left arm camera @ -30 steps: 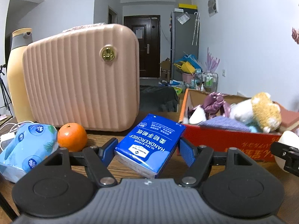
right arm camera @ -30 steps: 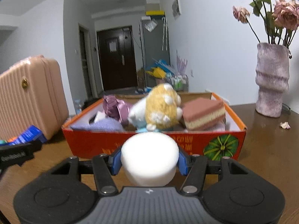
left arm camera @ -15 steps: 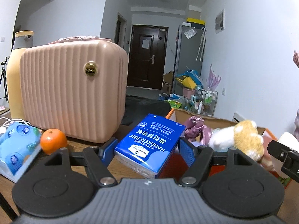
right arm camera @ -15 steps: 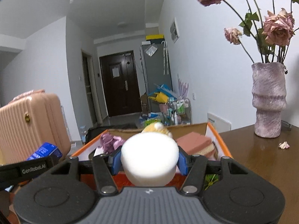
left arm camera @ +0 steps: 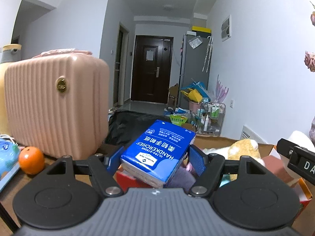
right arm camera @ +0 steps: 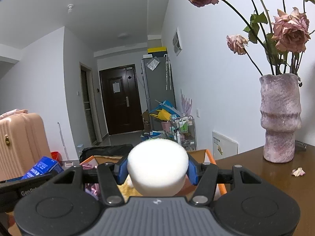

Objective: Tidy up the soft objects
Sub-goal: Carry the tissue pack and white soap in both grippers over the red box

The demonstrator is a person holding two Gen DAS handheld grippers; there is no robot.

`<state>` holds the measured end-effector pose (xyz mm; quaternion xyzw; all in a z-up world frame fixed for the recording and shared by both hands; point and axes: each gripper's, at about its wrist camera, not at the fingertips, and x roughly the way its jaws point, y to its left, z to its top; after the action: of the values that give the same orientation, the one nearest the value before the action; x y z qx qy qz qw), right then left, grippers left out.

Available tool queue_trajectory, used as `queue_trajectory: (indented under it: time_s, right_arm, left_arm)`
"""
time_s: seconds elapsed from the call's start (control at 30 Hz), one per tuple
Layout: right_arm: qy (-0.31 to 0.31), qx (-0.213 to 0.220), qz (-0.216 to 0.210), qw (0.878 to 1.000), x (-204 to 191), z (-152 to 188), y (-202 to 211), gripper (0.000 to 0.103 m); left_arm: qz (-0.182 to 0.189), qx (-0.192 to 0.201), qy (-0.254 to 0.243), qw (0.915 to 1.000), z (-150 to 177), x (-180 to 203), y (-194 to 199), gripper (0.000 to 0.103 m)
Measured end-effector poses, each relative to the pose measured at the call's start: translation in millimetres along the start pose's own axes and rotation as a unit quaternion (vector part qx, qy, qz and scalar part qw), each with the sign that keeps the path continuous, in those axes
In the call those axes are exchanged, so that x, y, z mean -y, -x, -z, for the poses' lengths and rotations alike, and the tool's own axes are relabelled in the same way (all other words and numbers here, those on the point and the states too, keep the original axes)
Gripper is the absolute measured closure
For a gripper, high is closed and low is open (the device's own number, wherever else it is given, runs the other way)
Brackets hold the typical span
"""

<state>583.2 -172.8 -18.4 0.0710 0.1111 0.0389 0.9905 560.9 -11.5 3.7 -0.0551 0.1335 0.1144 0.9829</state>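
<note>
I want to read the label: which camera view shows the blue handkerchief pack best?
The left wrist view: the blue handkerchief pack sits large between the left gripper fingers, label readable. The right wrist view shows only a small corner at the left edge.

The left gripper (left arm camera: 156, 157) clamps a blue tissue pack (left arm camera: 157, 153) above the orange box (left arm camera: 304, 190). An orange (left arm camera: 31, 160) sits by the pink suitcase (left arm camera: 55, 108).

Black left gripper (left arm camera: 156, 158) and right gripper (right arm camera: 157, 169), alike in build: ribbed grey housing, round black discs either side, silver pivot screws, blue ridged finger pads. Partial white lettering on each one's side.
</note>
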Motion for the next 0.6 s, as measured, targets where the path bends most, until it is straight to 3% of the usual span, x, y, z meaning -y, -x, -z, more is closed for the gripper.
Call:
queue_trajectory:
  time_s: [0.6]
  right_arm:
    - [0.035, -0.001, 0.005, 0.999, 10, -10, -54, 0.046]
  left_arm:
    - [0.021, -0.021, 0.005, 0.9996, -6, 24, -60, 0.031]
